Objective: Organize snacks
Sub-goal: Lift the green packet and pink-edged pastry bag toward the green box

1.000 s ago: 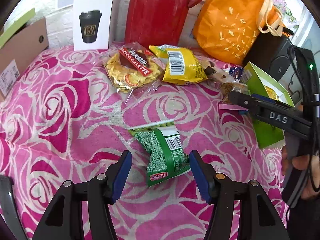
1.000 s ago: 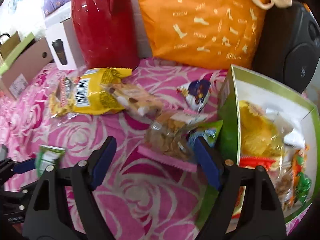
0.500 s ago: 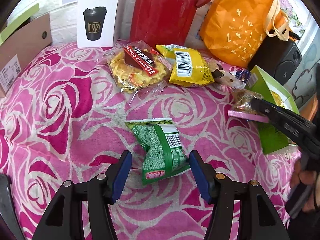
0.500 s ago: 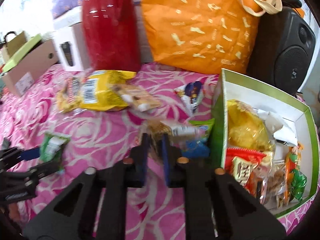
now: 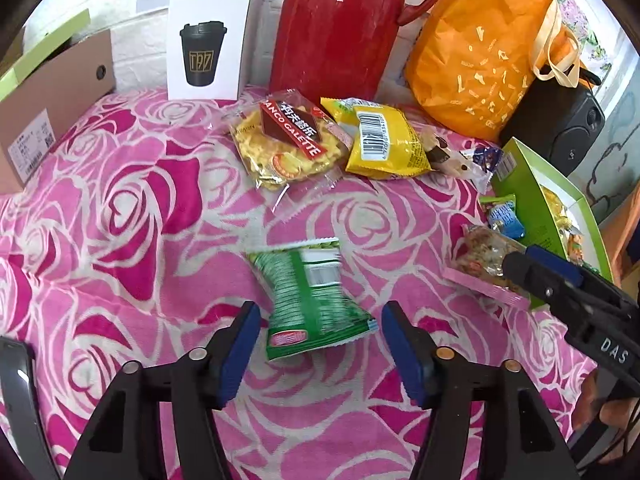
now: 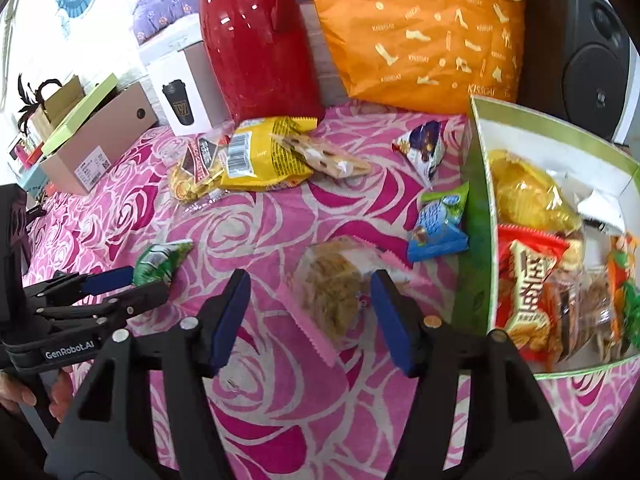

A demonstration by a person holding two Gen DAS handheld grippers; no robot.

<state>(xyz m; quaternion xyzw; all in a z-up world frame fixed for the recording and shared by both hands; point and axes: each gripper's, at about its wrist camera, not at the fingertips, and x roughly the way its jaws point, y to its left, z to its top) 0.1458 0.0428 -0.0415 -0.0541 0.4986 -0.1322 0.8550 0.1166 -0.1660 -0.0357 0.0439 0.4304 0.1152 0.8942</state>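
A green snack packet (image 5: pixel 314 296) lies on the pink rose cloth, its near end between the pads of my open left gripper (image 5: pixel 320 340). A clear packet of brown biscuits with a pink serrated edge (image 6: pixel 332 292) lies on the cloth between the fingers of my open right gripper (image 6: pixel 310 316), just left of the green snack box (image 6: pixel 476 200). The box holds several packets, among them a yellow one and a red one. From the right wrist, the left gripper (image 6: pixel 120 280) shows at the left with the green packet (image 6: pixel 160 258) at its tips.
More snacks lie at the back: a galette packet (image 5: pixel 288 136), a yellow packet (image 5: pixel 380 140), a small dark-blue one (image 6: pixel 424 148) and a blue-green one (image 6: pixel 438 224) by the box. Behind stand a red jug (image 5: pixel 340 20), an orange bag (image 5: pixel 480 48), a black speaker (image 5: pixel 556 128), a white cup carton (image 5: pixel 204 44) and a cardboard box (image 5: pixel 52 92).
My right gripper closed half a second ago and now stands open again around the biscuit packet. The left gripper stayed open over the green packet, which looks blurred now.
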